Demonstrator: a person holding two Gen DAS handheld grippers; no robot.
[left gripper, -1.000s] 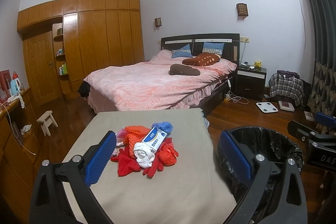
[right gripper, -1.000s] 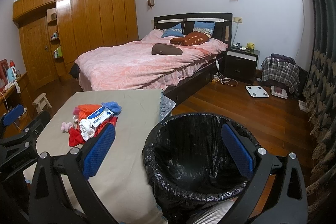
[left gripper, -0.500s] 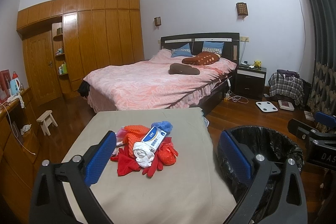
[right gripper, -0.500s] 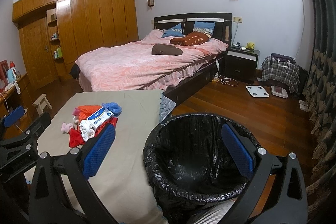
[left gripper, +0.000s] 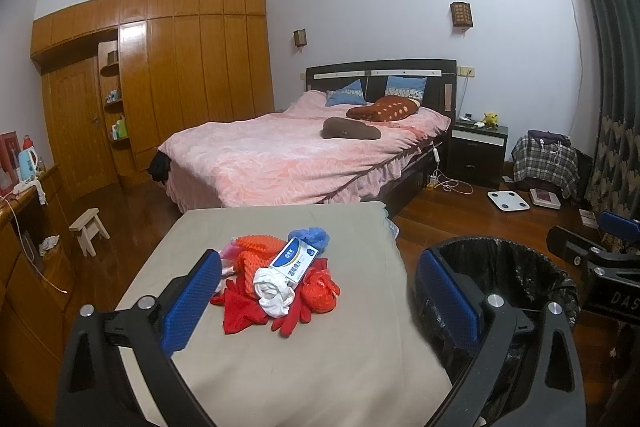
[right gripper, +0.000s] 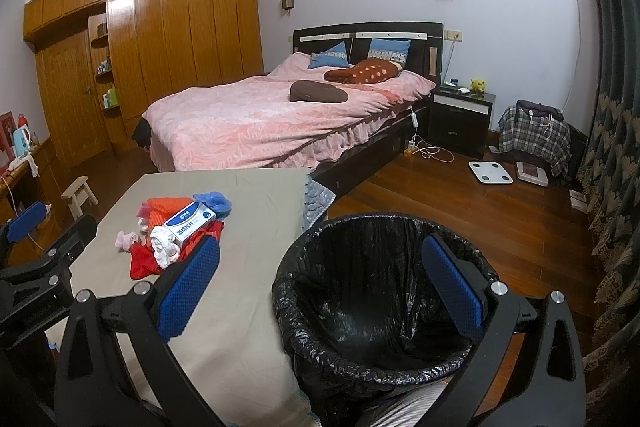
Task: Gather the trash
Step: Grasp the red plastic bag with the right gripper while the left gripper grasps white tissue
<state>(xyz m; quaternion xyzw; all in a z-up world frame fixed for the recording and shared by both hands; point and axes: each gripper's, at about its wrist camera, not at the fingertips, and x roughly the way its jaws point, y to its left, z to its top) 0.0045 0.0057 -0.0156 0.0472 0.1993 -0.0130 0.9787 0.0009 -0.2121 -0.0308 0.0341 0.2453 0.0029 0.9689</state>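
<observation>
The bed (left gripper: 288, 159) with its pink cover fills the middle of the room, and everything else is placed from it. Left of the bed a wooden wardrobe wall (left gripper: 176, 67) runs along the room. Right of the bed's headboard stands a dark nightstand (left gripper: 478, 151). On the wooden floor beyond the nightstand lies a white bathroom scale (left gripper: 508, 201).

At the foot of the bed stands the desk (left gripper: 304, 355), draped in a beige cloth. To the right of the desk, on the floor and further from the bed's foot, sits the trash bin (right gripper: 380, 299), lined with a black bag, its mouth open upward.

The trash pile (left gripper: 276, 277) lies on the desk, on the half nearer the bed and toward the left side. In the pile, red and orange wrappers lie under a white and blue box (left gripper: 294, 261), with a crumpled white wad (left gripper: 272, 291) touching the box's near end and a blue scrap (left gripper: 312, 237) at the side nearest the bed.

The left tool (left gripper: 320, 295) hangs over the desk's near part with its 2 blue pads spread wide and nothing between them; the pile sits just beyond the left pad. The right tool (right gripper: 320, 291) hangs above the bin, its pads equally spread and empty, the bin's mouth framed between them.
</observation>
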